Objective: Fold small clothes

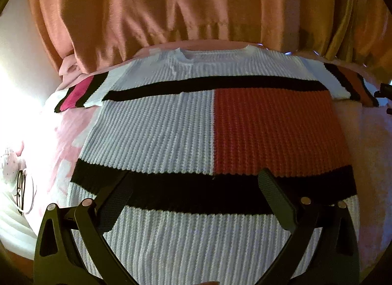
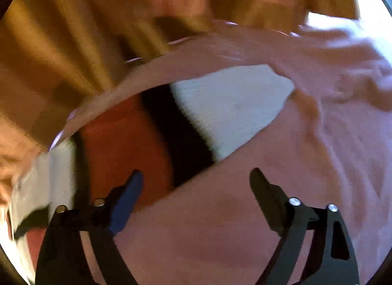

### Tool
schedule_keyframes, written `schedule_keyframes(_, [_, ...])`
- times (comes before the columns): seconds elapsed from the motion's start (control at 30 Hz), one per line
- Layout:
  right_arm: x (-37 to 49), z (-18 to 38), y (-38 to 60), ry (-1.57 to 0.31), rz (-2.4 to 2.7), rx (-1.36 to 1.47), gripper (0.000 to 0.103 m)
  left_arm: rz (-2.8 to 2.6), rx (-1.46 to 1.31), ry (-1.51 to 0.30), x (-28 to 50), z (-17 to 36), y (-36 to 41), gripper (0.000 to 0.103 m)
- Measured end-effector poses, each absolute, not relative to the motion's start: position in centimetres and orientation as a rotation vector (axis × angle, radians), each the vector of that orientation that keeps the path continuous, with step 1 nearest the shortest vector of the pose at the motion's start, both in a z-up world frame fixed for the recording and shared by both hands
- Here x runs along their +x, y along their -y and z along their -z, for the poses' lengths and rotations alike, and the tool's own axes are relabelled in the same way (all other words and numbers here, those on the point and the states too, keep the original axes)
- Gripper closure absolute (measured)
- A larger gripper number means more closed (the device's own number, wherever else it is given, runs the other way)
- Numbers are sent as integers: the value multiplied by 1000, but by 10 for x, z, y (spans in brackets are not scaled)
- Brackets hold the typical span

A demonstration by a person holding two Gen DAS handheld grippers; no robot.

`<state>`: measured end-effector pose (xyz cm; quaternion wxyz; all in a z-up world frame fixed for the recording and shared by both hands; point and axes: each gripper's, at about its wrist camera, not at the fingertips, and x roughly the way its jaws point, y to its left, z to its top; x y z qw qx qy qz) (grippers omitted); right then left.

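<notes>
The sweater (image 1: 210, 123), knitted in white, red and black blocks, lies spread flat on a pink bed sheet (image 1: 362, 137) before an orange curtain (image 1: 171, 3). In the left wrist view, the left tool (image 1: 196, 182) hovers over its hem band, fingers spread wide, grasping nothing. In the blurred right wrist view, the right tool (image 2: 196, 177) is equally wide open and empty, over the sheet (image 2: 245, 211) just beside a sleeve (image 2: 220, 113).
</notes>
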<state>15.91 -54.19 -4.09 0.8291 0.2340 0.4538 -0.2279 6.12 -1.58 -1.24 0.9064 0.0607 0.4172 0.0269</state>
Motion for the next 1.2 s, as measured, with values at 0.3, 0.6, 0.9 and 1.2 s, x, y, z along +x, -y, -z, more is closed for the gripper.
schedule_keyframes(0.3, [184,54,570,-904,518,516,78,-61,128,-892,75,31,15,5])
schedule_keyframes(0.6, [188,-43,511,-620,222,577,97,-50,91,-883,77,27,3,5])
schedule_keyframes(0.9, [252,-129,223,-621,-427,312,97,-59,21,-849,69,6,-28,5])
schedule_keyframes(1.2, [258,-14,49,-853,-593,71,79,-60,-87,-864,87,0,-88,5])
